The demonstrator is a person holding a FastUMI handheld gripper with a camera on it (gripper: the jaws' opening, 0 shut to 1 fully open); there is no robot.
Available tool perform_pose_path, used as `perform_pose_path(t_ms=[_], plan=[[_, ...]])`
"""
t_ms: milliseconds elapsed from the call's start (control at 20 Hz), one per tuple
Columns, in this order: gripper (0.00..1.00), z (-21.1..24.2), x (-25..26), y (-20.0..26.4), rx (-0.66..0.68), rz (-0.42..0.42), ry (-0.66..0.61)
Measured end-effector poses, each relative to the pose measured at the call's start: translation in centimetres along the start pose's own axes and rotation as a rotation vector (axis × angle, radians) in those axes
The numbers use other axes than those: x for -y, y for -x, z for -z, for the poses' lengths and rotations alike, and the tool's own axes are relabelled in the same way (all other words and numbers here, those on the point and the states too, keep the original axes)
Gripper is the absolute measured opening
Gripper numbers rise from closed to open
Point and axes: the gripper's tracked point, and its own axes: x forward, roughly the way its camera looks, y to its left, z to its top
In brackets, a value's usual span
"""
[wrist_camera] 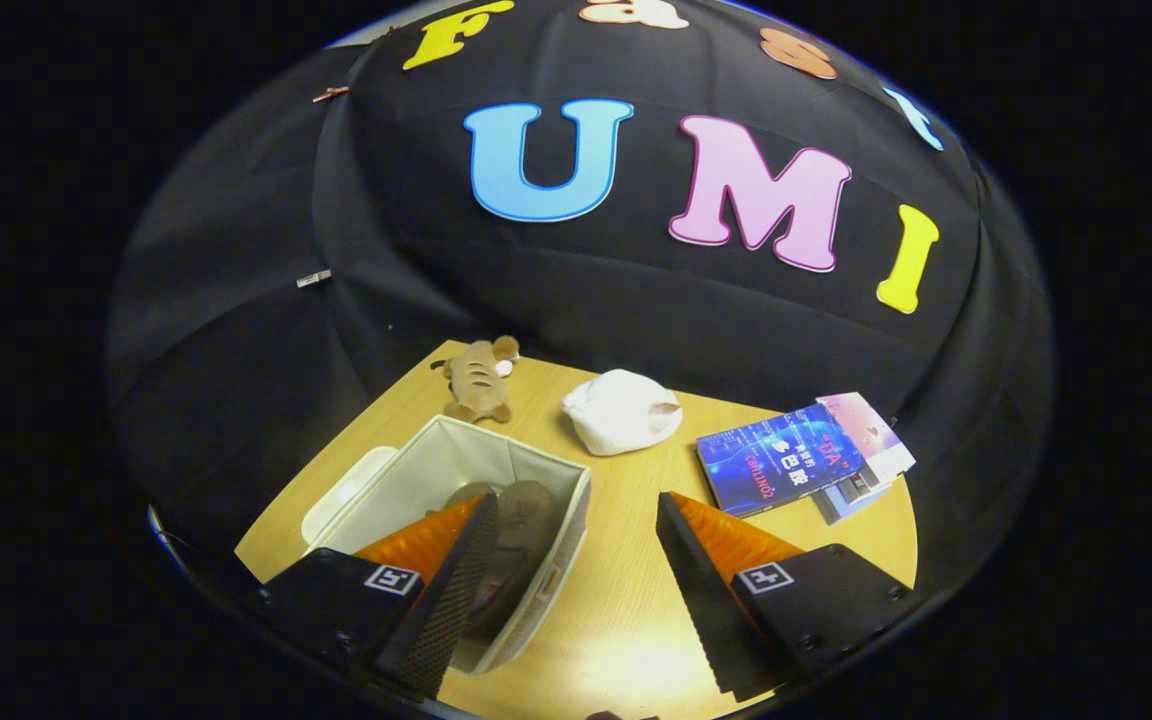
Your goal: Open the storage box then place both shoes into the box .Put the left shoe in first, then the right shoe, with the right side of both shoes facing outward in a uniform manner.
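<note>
Box (496,470) is open on the surface (626,600), lid (341,495) beside it; I see dark shoe shapes (521,530) inside, count uncertain. My tool (571,600) hangs released, empty, over the box's near wall. Probably near finished.

The hand-held two-finger gripper (576,590) has wedge-shaped fingers (451,590) with ribbed, serrated inner faces. Each sits on a dark angular block carrying a small square black-and-white marker tag (392,578) and round screw heads at five and seven o'clock.
</note>
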Motion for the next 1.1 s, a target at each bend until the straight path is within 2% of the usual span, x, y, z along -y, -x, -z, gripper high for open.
perform_pose_path(t_ms=[300, 650, 1100], plan=[[0.98, -2.9, 8.1, 6.0, 0.174, 0.034, -0.015], [0.98, -3.7, 21.2, 13.9, 0.312, 0.181, 0.047], [0.98, -3.2, 30.8, 20.6, 0.438, 0.283, 0.036]])
